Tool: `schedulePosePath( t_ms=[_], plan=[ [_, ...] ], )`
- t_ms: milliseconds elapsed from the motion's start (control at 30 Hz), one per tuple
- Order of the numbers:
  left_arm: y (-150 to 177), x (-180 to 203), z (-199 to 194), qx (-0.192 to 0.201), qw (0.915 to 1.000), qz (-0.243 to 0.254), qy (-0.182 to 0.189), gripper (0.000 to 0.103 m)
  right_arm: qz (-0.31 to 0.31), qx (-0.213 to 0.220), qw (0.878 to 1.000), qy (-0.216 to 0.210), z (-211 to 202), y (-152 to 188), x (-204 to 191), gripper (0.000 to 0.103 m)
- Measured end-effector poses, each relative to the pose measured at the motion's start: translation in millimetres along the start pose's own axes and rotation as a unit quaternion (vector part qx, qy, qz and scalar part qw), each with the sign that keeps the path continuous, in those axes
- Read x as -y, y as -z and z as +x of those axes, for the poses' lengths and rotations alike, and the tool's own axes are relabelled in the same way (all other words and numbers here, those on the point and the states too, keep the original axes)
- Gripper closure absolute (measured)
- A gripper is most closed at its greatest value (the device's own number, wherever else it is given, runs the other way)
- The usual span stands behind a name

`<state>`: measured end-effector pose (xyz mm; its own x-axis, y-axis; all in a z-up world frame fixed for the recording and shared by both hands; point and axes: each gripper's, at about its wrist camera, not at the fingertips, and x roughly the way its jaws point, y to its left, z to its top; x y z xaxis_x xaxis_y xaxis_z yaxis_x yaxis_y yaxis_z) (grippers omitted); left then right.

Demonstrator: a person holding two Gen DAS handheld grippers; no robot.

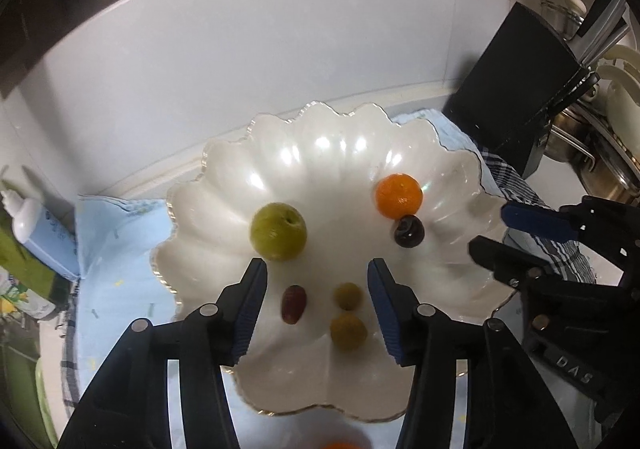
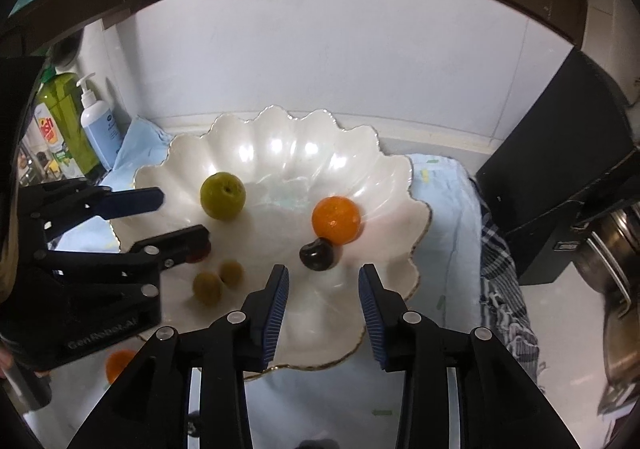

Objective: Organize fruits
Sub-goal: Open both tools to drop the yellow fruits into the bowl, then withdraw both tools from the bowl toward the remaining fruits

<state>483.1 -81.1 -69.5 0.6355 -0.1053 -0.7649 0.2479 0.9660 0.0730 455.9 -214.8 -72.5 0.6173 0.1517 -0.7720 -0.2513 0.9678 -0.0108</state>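
1. Fingers of the left gripper [image 1: 318, 303] stand apart in the left wrist view, clamped on nothing. They hang over the near part of the scalloped white bowl [image 1: 224, 153]. Between and just below the blue pads lie a reddish oval fruit [image 1: 294, 304] and two small olive-green fruits [image 1: 348, 296] [image 1: 348, 331]; none is touched.
2. Same view: the reddish fruit's long axis runs roughly along the fingers' line, so a grasp across its narrow width looks the natural one. A larger green fruit [image 1: 279, 231] sits just beyond the left finger. An orange [image 1: 399, 196] and a dark cherry-like fruit [image 1: 409, 231], touching each other, lie further right, nearer the right gripper [image 1: 490, 231] entering from that side.
3. Right wrist view: the right gripper [image 2: 323, 287] has its fingers apart and empty, over the bowl's [image 2: 416, 217] near edge. The dark fruit [image 2: 317, 254] lies just ahead, almost centred between the fingertips, with the orange [image 2: 336, 219] touching it behind.
4. Same view: the left gripper [image 2: 180, 215] reaches in from the left, fingers apart, its lower finger partly hiding the reddish fruit [image 2: 200, 255]. The green fruit [image 2: 222, 195] sits near it. Another orange fruit [image 2: 118, 365] lies outside the bowl on the tabletop, still to be gathered, by this judgement.
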Motion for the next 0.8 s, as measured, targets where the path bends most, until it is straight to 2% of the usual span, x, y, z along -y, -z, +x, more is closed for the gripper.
schedulePosePath(
  t_ms=[200,367,633,800],
  plan=[
    [1.9,-1.9,-31.5,0.035,0.9993,0.003,-0.017,0.036,0.005,0.020,1.000,0.008,-23.2,2.1,-0.3,0.065],
    [7.3,-2.6,-61.2,0.065,0.9975,0.003,-0.026,0.030,-0.003,0.042,0.999,0.007,-44.6,4.4,-5.4,0.058],
    [18.1,-1.6,-100.6,0.098,0.9950,0.002,-0.017,0.029,0.001,0.086,0.996,0.017,-86.7,9.3,-14.0,0.058],
    [28.0,3.5,-123.1,0.118,0.9930,0.008,-0.007,0.029,0.011,0.098,0.995,0.007,-105.9,19.3,-19.5,0.058]
  ],
)
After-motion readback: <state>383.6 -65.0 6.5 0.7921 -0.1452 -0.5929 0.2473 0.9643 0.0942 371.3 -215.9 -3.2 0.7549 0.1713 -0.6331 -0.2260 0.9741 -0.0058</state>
